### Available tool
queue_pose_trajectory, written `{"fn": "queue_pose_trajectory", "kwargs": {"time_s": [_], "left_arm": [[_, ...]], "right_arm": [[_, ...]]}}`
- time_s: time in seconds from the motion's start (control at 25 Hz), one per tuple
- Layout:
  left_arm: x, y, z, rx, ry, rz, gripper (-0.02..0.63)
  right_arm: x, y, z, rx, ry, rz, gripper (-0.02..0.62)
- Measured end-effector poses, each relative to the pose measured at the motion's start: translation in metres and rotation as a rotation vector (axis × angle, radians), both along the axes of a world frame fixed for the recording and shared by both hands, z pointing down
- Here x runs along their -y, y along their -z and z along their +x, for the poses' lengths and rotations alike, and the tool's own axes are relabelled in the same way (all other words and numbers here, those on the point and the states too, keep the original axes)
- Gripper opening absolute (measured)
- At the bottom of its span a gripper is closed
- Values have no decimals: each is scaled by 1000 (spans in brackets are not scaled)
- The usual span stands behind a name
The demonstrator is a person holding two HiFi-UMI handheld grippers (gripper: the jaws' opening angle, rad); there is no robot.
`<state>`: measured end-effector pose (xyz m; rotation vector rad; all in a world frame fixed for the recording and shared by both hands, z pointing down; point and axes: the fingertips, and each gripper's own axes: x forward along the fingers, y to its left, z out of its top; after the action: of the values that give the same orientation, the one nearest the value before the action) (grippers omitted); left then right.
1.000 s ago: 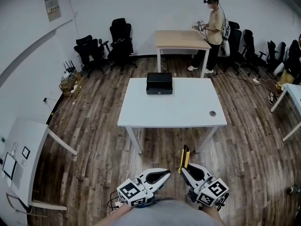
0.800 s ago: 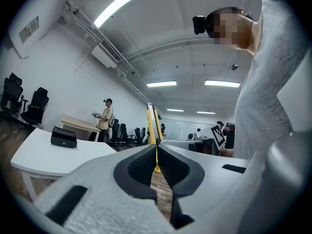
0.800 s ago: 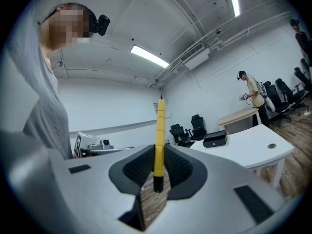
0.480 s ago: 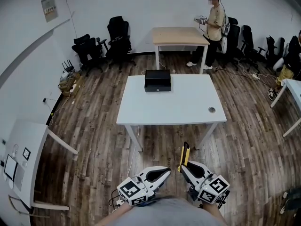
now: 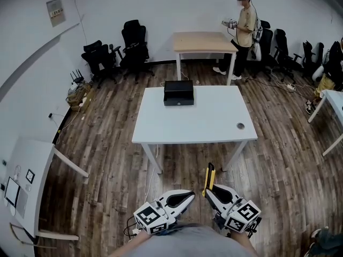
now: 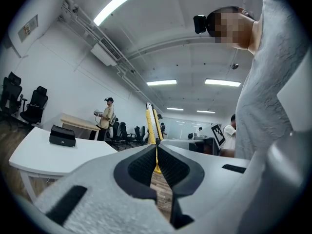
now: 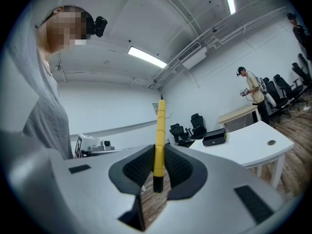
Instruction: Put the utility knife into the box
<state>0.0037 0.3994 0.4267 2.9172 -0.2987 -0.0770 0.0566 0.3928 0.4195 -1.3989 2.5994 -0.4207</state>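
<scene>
**Carrying the utility knife toward the box**

The right tool [image 7: 158, 165] is gripping the utility knife [image 7: 159, 135] near its lower end, with the jaws pressing on both flat sides. The yellow body is standing upright above the jaws, and a short dark end is showing below them. The left tool [image 6: 156, 162] is riding just beside the right one, with its jaws closed together and nothing between them.

The black box [image 5: 178, 92] is sitting well ahead of both tools, on the far part of the white desk [image 5: 214, 125], slightly toward the left tool's side. Bare floor is lying between the tools and the desk's near edge. The step in hand is therefore judged to be the approach, and the task is looking to be at an early stage.

Recommended handling:

- **Grip:** The long body above the jaws is likely acting as a lever, so steady jaw pressure is keeping the knife from pivoting.
- **Box opening:** These views are not showing whether the box is open on top. The empty left tool is remaining available for steadying the box or lifting a lid.
- **Placement:** Tilting the knife is making sense only once the right tool is directly over the box, and lowering it inside is coming before release.
</scene>
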Motion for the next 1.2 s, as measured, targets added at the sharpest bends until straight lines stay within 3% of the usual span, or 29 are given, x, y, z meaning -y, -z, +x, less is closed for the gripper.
{"fn": "queue_pose_trajectory", "kwargs": {"time_s": [0.84,1.2], "left_arm": [[-9,-12,2,45,-2,-19,18],[24,-13,-9,23,29,-42,18]], "right_arm": [[-9,-5,0,-10,4,-15,78],[19,-8,-7,-7,4,-23,78]]}}
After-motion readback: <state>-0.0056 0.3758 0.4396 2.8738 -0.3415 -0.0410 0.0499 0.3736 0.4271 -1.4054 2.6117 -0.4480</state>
